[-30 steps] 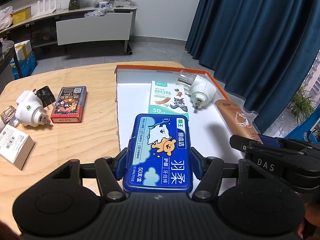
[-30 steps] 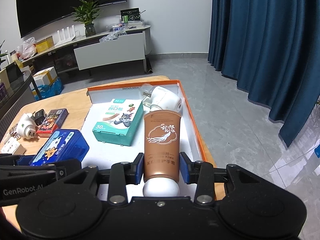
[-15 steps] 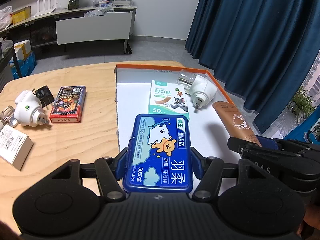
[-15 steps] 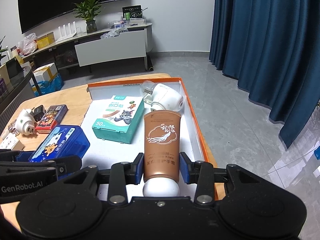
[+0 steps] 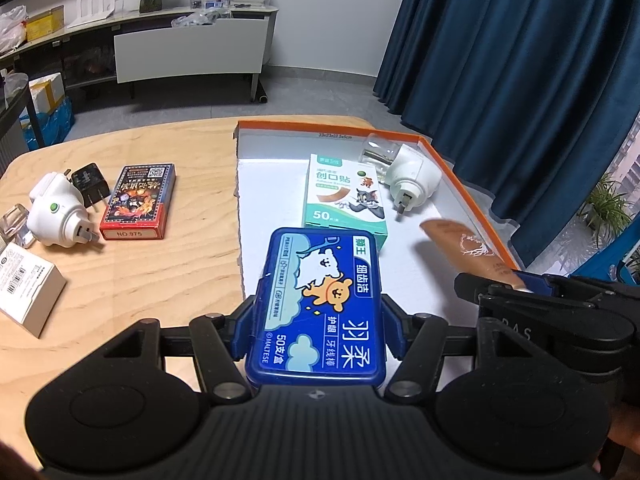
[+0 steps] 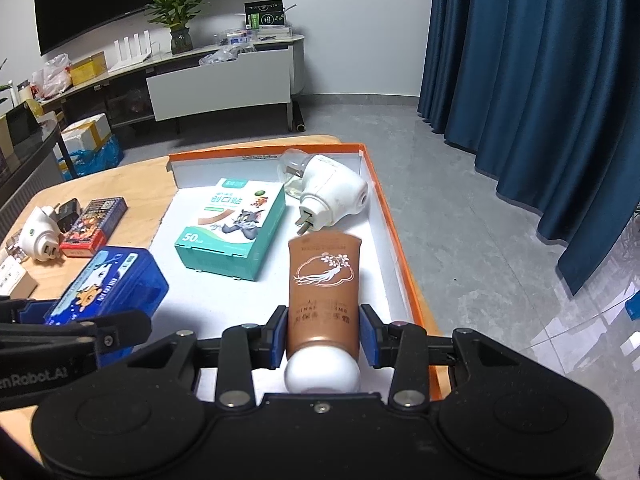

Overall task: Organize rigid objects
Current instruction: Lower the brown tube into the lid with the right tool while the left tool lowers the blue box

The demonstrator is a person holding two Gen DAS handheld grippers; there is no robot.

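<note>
My left gripper (image 5: 318, 330) is shut on a blue floss-pick box (image 5: 320, 304), held over the near left part of the orange-edged white tray (image 5: 260, 200). The right gripper (image 6: 323, 334) is shut on a brown tube with a white cap (image 6: 323, 280), held over the tray's right side. From the right wrist view the blue floss-pick box (image 6: 108, 284) shows at the left, and the brown tube (image 5: 468, 246) shows at the right of the left wrist view. Inside the tray lie a teal bandage box (image 6: 232, 226) and a white plug-in device (image 6: 332, 196).
On the wooden table (image 5: 140, 272) left of the tray lie a red card box (image 5: 138, 200), a black adapter (image 5: 90, 182), a white plug device (image 5: 56, 210) and a white carton (image 5: 24, 284). The table edge drops to the floor beyond the tray's right wall (image 6: 394, 240).
The right gripper has shifted slightly with the brown tube, whose tip now looks blurred. The left gripper and the blue box have not moved.
</note>
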